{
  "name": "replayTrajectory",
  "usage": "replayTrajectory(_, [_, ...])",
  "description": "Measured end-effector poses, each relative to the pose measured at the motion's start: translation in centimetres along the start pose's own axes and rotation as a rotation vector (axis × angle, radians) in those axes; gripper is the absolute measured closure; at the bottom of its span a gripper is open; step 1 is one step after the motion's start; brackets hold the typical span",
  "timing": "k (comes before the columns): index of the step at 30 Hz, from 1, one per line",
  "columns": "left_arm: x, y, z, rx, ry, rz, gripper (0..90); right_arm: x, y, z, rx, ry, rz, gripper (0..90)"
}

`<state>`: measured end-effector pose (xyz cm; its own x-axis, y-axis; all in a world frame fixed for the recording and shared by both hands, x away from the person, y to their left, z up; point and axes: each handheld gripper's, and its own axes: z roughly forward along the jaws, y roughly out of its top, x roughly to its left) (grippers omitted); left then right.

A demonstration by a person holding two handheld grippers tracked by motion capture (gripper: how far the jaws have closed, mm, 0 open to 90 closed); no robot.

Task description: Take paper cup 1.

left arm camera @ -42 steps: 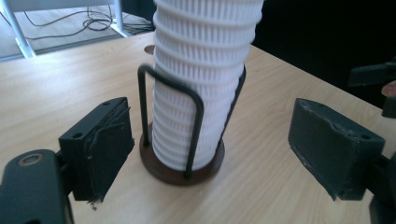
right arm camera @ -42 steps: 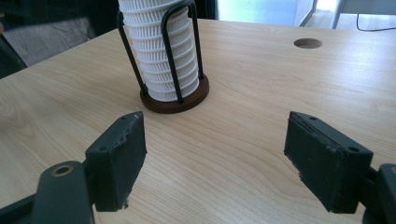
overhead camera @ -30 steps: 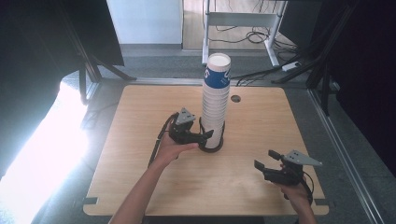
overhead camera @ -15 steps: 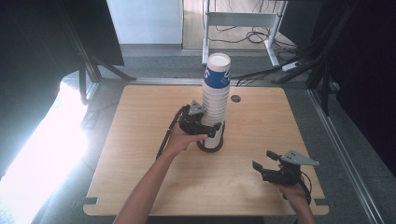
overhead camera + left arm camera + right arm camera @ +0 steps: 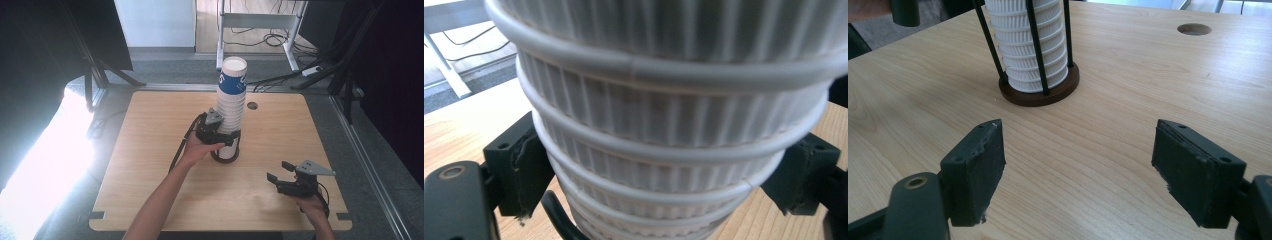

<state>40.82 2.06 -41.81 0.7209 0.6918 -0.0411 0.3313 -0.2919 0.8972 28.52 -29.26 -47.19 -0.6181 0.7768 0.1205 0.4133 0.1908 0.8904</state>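
Observation:
A tall stack of white ribbed paper cups (image 5: 231, 112), its top cup blue, stands in a holder with a dark round base (image 5: 225, 157) and thin black rods at mid table. My left gripper (image 5: 226, 137) reaches it from the left, low on the stack. Its jaws have just been closing. In the left gripper view both pads (image 5: 526, 167) press the sides of the cup stack (image 5: 664, 115). My right gripper (image 5: 280, 171) rests near the front right of the table, open, with bare wood between its pads (image 5: 975, 165). The right gripper view has the stack (image 5: 1033, 45) and base (image 5: 1040, 95) farther off.
The wooden table (image 5: 150, 150) has a round cable hole (image 5: 252, 105) behind the stack, also in the right gripper view (image 5: 1194, 29). Black stands, a white desk frame and cables sit on the floor beyond the far edge.
My left gripper has moved right up to the cup stack and its jaws have closed around it. The right gripper has stayed where it was.

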Motion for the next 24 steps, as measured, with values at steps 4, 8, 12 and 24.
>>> replayTrajectory(4, [0.0,-0.1,0.0,-0.003,0.002,-0.001,13.2,0.2,0.9,0.3,0.003,0.002,-0.003,22.0])
replayTrajectory(8, [0.0,0.0,0.0,0.0,0.002,0.005,13.2,0.2,2.5,0.2,-0.02,0.033,-0.029,22.8])
replayTrajectory(12, [-0.2,0.1,0.0,0.01,0.008,0.008,13.3,-0.2,5.0,0.1,-0.044,0.046,-0.053,24.2])
replayTrajectory(24, [-0.2,0.1,-0.1,0.015,0.009,0.001,13.3,0.2,11.8,0.2,-0.078,0.151,-0.124,23.8])
